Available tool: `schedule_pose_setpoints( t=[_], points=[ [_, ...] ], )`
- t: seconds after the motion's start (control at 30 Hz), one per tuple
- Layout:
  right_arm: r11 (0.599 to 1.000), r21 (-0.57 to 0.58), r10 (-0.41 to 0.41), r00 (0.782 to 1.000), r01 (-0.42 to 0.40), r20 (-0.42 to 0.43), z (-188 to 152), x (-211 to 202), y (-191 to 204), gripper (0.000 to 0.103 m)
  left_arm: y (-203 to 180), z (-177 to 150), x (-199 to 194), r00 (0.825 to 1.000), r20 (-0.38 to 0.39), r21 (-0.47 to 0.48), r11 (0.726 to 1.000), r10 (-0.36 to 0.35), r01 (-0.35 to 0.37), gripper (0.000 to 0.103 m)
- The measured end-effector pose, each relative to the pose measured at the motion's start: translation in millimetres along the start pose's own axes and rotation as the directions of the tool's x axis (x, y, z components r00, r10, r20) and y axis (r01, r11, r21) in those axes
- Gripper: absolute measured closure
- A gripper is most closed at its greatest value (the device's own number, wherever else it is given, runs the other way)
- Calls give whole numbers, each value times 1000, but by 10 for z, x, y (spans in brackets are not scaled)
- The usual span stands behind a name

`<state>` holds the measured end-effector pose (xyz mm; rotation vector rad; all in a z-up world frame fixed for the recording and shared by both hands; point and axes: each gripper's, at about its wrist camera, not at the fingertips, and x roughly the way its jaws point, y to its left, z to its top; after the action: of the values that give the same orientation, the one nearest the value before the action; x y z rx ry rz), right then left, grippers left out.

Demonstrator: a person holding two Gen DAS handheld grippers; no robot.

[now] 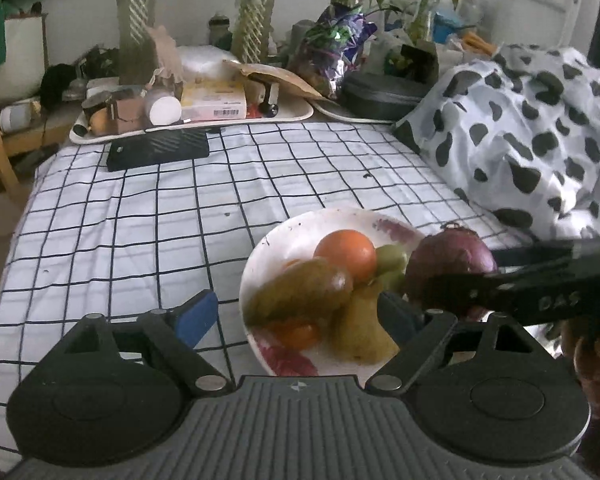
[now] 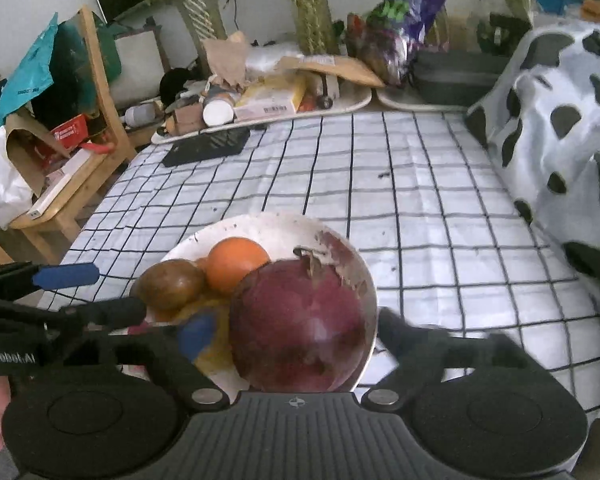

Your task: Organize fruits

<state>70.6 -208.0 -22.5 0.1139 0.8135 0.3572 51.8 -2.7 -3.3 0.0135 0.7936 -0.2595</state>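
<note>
The right gripper (image 2: 296, 328) had its jaws closed on a red onion (image 2: 300, 320), held just above the near edge of the plate (image 1: 272, 240) on the bed (image 1: 140, 208). The onion looked firm, fairly heavy, with slick papery skin likely to slip or flake; its widest middle suited a grip. The left gripper (image 1: 300, 312) stood open and empty beside the plate's orange (image 1: 346, 254). The checked sheet looked soft; clutter lined the bed's far edge.

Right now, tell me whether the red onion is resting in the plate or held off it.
Held off it. The right gripper is shut on the red onion, carrying it over the plate's right edge, above the other fruit.
</note>
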Motion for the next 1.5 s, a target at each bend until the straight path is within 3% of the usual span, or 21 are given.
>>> schedule_pose_setpoints(
  t=[0.43,0.73,0.8,1.03,1.5],
  points=[
    [987,-11,-159,987,159,17,-234,-337,48,0,-153,-171,-280,998,18,69,996,64,-65,16],
    [977,-52,-209,977,206,-48,-516,-465,219,0,-262,-343,-401,995,-44,93,992,93,-89,15],
    [975,-64,-216,975,213,-55,-544,-466,266,0,-260,-373,-403,995,-58,84,993,87,-81,0],
    [965,-113,-245,967,236,-74,-597,-440,359,0,-221,-432,-329,992,-117,58,997,48,-42,0],
    [959,-119,-268,959,256,-92,-601,-398,342,0,-222,-433,-311,989,-121,65,995,83,-75,0]
  ],
)
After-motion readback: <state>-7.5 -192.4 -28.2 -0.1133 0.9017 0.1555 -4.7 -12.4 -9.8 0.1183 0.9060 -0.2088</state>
